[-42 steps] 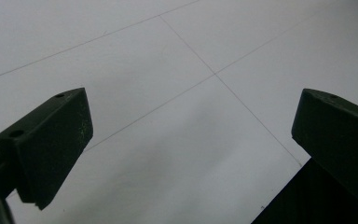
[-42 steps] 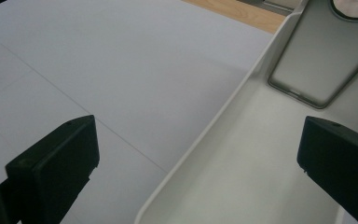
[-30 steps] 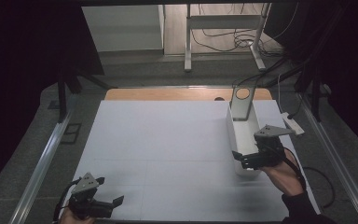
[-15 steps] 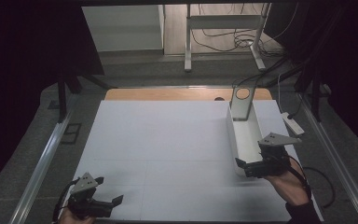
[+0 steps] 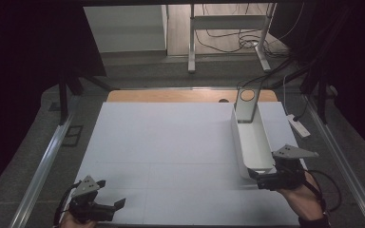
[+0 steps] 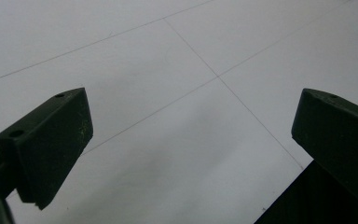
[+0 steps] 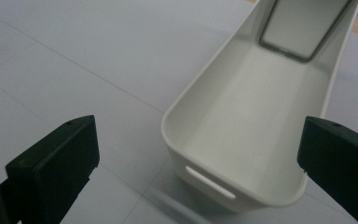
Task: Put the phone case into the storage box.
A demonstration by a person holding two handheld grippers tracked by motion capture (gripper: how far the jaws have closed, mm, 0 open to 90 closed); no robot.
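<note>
**Presumably an early stage: bin placed, not yet grasped**

Now the long, narrow white plastic bin (image 5: 251, 142) lies on the white tabletop (image 5: 171, 142) at its right side, empty, its slotted near end facing the right gripper (image 5: 266, 180). That gripper hovers just beside this end, jaws spread wide, holding nothing. The left gripper (image 5: 109, 206) rests at the near left corner, likewise released and well apart from the bin. Any grasp or filling appears still to come.
</note>
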